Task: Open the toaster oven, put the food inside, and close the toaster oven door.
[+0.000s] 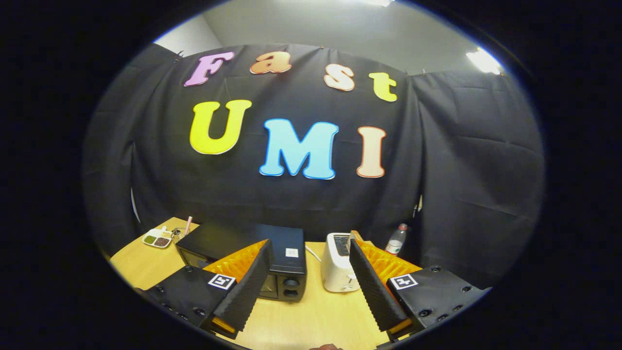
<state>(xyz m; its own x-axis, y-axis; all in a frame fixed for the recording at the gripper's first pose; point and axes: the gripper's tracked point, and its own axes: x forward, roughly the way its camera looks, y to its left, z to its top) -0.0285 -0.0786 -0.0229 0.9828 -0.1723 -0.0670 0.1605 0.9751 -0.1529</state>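
gripper view: toaster oven sits ahead and off to the left of the spread fingers

going left to right: small dish point(156, 239) of bits at the far table point(311, 316) corner, then the black toaster oven point(286, 257) partly behind the left finger, door looks closed to me, knobs facing us. gripper point(308, 284) is wide open, holding nothing. white toaster point(336, 262) sits beyond the gap by the right finger, bottle point(396, 239) behind it. so i'd guess the next reach swings left and forward. can't spot the food for sure.
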